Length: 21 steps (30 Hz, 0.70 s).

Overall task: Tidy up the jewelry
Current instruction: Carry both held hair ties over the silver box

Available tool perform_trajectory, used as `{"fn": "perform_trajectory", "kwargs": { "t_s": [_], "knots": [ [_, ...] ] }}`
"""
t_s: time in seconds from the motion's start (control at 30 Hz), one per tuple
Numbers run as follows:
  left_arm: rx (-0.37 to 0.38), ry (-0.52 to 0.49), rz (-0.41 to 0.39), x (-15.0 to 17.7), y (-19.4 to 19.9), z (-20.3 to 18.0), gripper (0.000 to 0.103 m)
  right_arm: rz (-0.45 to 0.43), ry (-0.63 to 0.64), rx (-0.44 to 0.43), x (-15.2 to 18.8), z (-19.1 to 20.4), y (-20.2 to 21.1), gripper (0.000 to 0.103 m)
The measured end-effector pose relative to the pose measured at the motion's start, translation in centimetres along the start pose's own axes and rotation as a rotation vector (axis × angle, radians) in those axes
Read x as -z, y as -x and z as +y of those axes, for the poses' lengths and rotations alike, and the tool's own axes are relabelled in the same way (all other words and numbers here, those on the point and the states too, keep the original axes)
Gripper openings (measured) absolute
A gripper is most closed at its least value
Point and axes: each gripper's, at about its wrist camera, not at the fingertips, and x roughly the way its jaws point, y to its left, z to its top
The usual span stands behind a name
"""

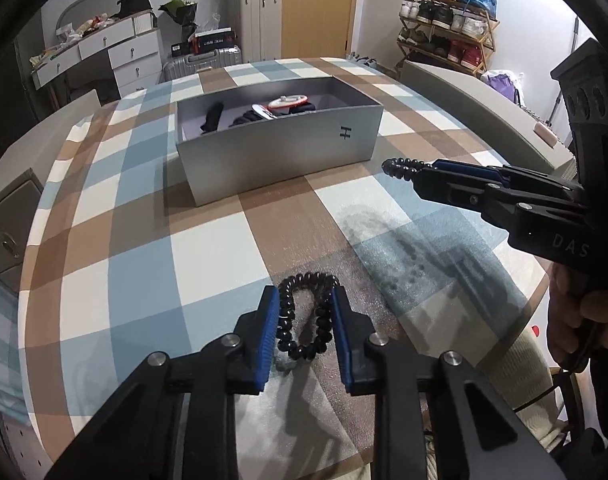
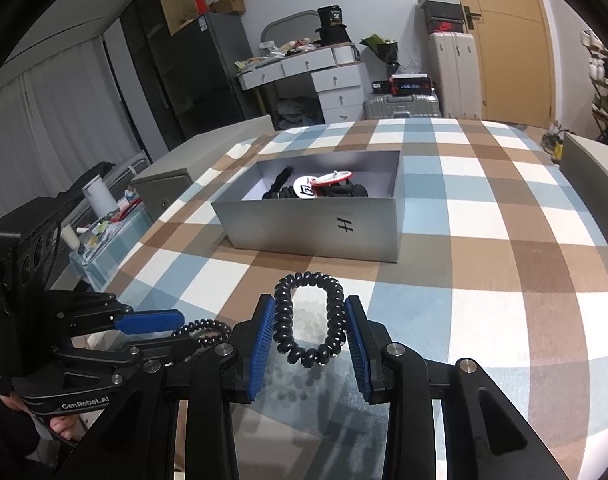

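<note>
Your open grey cardboard box (image 2: 319,228) sits mid-table on the blue, brown and white checked cloth (image 2: 483,216), bare cloth all round; your left gripper (image 1: 305,320) pinches one black beaded bracelet (image 1: 304,320) — your right gripper (image 2: 308,328) narrowly clamps another black beaded bracelet (image 2: 307,320), both short of the box.

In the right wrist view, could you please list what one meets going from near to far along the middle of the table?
Right gripper shut on a black bead bracelet → bare checked tablecloth → grey box holding dark items → far table edge, with a silver suitcase behind it.
</note>
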Motion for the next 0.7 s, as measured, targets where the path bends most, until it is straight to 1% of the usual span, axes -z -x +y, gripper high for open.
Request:
{"fn": "perform_trajectory", "kwargs": {
  "t_s": [0.03,0.23,0.3,0.37,0.43,0.5,0.6,0.63,0.67,0.7],
  "knots": [
    [0.003,0.002,0.000,-0.1,0.1,0.1,0.001,-0.004,0.001,-0.001,-0.1,0.0,0.1,0.034],
    [0.013,0.026,-0.018,-0.4,0.2,0.9,0.001,-0.004,0.007,-0.008,-0.1,0.3,0.1,0.034],
    [0.064,0.040,-0.030,-0.3,0.4,1.1,0.001,-0.002,0.007,-0.009,-0.1,0.3,0.1,0.034],
    [0.057,0.035,-0.044,-0.3,0.6,1.0,0.001,0.003,0.003,-0.011,0.0,0.2,-0.1,0.034],
    [0.055,0.024,-0.028,-0.3,0.3,0.9,0.001,0.010,-0.003,-0.013,0.1,0.1,-0.3,0.034],
    [0.062,0.035,-0.018,-0.4,0.0,1.0,0.001,0.013,-0.009,-0.014,0.2,0.1,-0.5,0.034],
    [0.098,0.054,0.016,-0.7,-0.9,1.1,0.002,0.011,-0.008,-0.018,0.3,0.1,-0.4,0.034],
    [0.110,0.056,0.027,-0.8,-1.2,1.0,0.007,0.009,-0.007,-0.020,0.3,0.1,-0.3,0.034],
    [0.111,0.053,0.040,-0.8,-1.4,0.8,0.020,0.008,-0.008,-0.022,0.3,0.1,-0.2,0.034],
    [0.108,0.045,0.053,-0.9,-1.7,0.6,0.027,0.007,-0.008,-0.023,0.4,0.1,-0.1,0.034]
  ]
}}
